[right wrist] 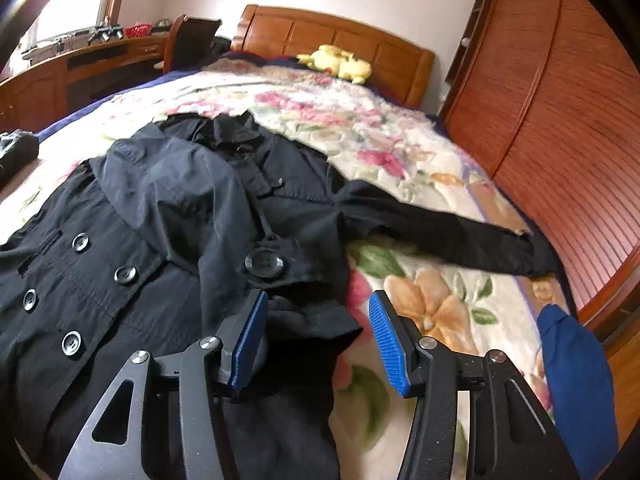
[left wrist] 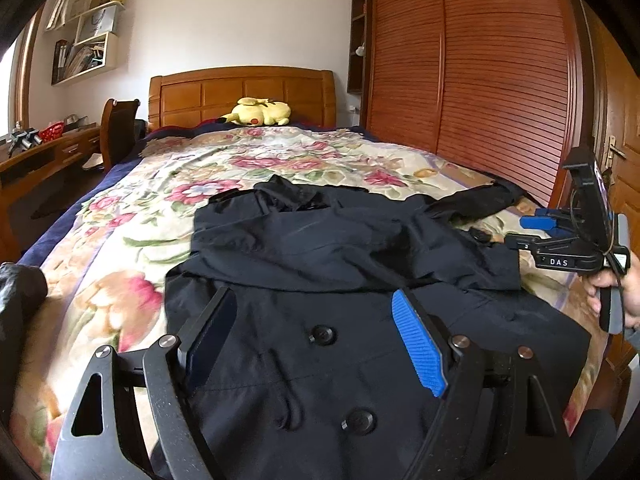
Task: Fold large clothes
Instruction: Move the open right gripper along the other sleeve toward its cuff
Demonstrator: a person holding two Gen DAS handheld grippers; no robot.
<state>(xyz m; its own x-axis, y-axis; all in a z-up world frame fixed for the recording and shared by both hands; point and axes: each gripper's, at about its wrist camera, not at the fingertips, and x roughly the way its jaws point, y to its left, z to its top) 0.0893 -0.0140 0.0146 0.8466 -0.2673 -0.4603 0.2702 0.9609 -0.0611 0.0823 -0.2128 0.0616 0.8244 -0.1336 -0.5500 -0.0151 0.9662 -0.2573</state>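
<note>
Black coat on the bed: one sleeve folded across, the other sleeve still outstretched. My left tongs and right tongs gape, gripping nothing.

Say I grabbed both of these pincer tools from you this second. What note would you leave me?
Left gripper: open, empty, hovering over the coat's buttoned front.
Right gripper: open, gripping nothing; the coat's folded edge lies between its pads.
Black coat: lying front-up on the floral bedspread, collar toward the headboard.
Done: one sleeve looks folded across the chest.
Left: the other sleeve stretches out toward the wardrobe side; fold it in, then probably fold the body up.
</note>
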